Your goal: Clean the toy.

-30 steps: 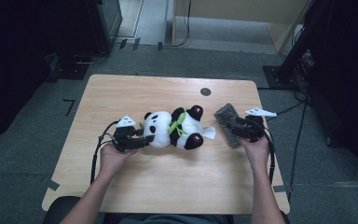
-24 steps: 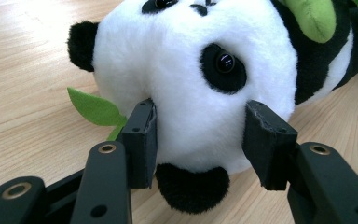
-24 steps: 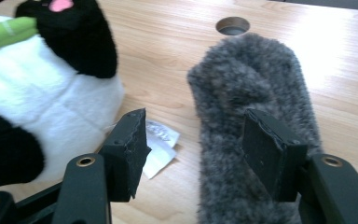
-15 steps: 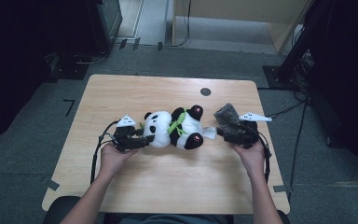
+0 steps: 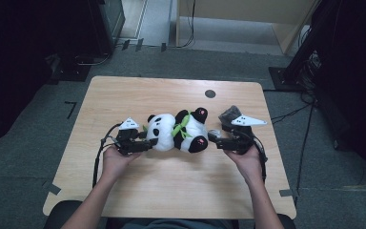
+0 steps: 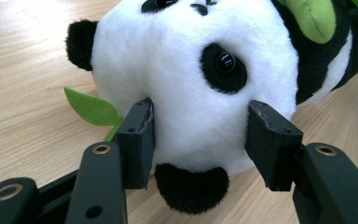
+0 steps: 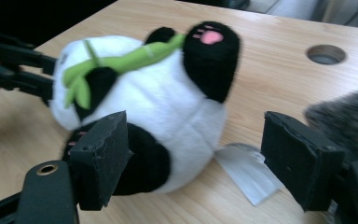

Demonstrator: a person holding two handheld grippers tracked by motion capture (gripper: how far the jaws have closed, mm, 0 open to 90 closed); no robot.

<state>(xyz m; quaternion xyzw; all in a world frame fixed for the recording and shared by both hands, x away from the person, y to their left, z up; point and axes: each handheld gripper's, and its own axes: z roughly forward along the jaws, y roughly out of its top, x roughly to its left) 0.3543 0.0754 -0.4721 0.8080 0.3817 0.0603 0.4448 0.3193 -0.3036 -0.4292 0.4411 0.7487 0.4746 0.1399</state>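
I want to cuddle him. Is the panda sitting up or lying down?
Lying down. The panda is on its side on the table, head toward the left gripper, feet toward the right gripper.

A pale wooden table [image 5: 124, 95] stands on grey carpet [image 5: 38, 143]; dark equipment racks [image 5: 105, 24] flank it, with cables [image 5: 310, 129] trailing across the floor.

A grey furry thing [image 5: 229, 114] lies near the wooden table's [image 5: 171, 191] right edge, close to a round cable hole [image 5: 210, 93] in the tabletop.
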